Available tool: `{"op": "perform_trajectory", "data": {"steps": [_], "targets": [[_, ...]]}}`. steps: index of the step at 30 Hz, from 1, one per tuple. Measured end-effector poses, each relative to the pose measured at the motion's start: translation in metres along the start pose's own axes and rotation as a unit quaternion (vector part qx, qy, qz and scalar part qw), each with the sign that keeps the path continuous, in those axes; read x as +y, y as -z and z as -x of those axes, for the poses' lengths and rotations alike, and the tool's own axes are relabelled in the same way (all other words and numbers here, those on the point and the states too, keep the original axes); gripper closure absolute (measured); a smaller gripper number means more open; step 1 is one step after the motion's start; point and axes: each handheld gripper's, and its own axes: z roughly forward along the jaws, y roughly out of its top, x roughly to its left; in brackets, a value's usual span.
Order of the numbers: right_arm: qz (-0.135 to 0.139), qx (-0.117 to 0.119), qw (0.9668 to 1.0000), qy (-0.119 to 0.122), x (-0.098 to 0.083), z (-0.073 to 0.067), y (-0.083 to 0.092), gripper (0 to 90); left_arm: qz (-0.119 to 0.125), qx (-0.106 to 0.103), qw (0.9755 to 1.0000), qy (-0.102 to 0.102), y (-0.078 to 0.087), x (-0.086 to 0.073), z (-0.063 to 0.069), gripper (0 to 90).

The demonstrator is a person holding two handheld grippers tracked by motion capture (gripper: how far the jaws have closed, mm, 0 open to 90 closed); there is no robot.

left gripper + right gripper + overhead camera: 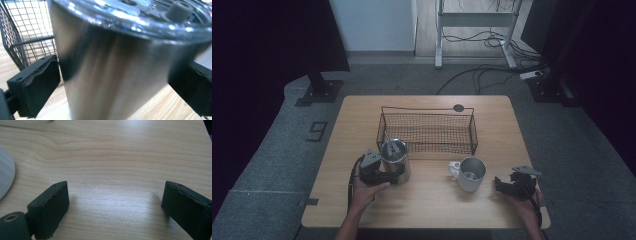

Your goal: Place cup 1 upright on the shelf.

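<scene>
A: Where is the steel tumbler (395, 159)?

B: It stands upright on the wooden table (427, 205), just in front of the left front corner of the wire mesh basket (427, 131). A clear lid (130, 15) sits on top of it.

A: What is the left gripper (393, 175) doing?

B: It is clenched on the tumbler. In the left gripper view one black pad (40, 85) sits at each side of the steel wall (112, 82), and the right-hand pad presses on it.

A: And the right gripper (502, 184)?

B: It is released, holding nothing. In the right gripper view its jaws stand wide apart over bare wood, low to the table. It sits well to the right of the basket's front right corner.

A: What lies between the grippers?

B: A white mug (469, 173), upright, handle to the left, just in front of the basket's right end and near the right gripper.
</scene>
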Motion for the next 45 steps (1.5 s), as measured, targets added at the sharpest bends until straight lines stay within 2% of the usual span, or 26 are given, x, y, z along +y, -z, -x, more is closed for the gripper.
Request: {"op": "perform_trajectory", "data": {"steps": [3,10,20,27,30,45], "targets": [[0.0,0.0,1.0,0.0,0.0,0.0,0.0,7.2,0.007,-0.009,0.9999,0.002,-0.004,0.0012,-0.0016,0.0],[0.0,0.0,1.0,0.0,0.0,0.0,0.0,7.2,0.008,-0.007,0.9999,-0.004,-0.0079,0.0024,-0.0003,0.0],[0.0,0.0,1.0,0.0,0.0,0.0,0.0,7.2,0.018,0.006,0.9994,-0.028,-0.0074,0.0016,0.002,2.7],[0.001,0.0,1.0,0.001,-0.0003,0.0005,0.0003,8.0,0.025,0.005,0.9992,-0.031,-0.0074,-0.0003,0.0016,2.9],[0.001,0.0,1.0,0.0,-0.0003,0.0005,0.0004,8.1,0.028,0.011,0.9987,-0.041,-0.006,0.0003,0.0024,3.7],[0.002,-0.001,1.0,0.0,-0.0004,0.0007,0.0006,8.8,0.033,0.007,0.9985,-0.042,-0.0036,0.0002,0.0005,4.2]]}}
